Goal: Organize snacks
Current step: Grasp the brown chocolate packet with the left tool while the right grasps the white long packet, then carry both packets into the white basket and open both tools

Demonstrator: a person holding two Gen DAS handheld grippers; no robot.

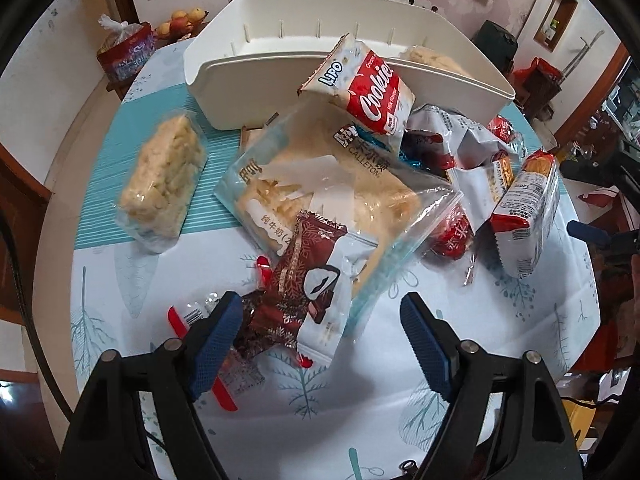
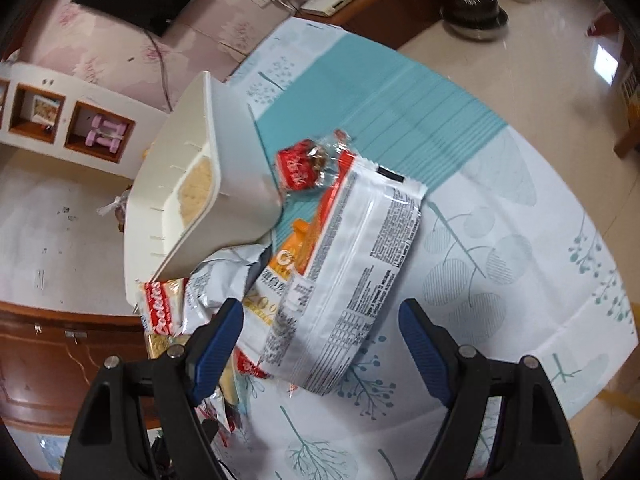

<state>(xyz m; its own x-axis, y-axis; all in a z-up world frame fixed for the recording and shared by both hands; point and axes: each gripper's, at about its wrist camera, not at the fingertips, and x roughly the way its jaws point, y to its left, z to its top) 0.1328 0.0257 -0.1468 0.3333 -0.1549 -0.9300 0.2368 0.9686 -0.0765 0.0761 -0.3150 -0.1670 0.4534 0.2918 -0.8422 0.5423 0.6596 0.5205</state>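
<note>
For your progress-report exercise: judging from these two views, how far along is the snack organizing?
Barely begun. Done: the white bin holds one pale snack. In hand: nothing; the left tongs and right tongs are open, the left over a brown chocolate packet. Left: the Cookies pack, rice-crisp bar and the rest on the table.

Pink floral wall (image 2: 120,56), glossy cream floor (image 2: 540,60), wooden cabinet (image 2: 60,360).
</note>
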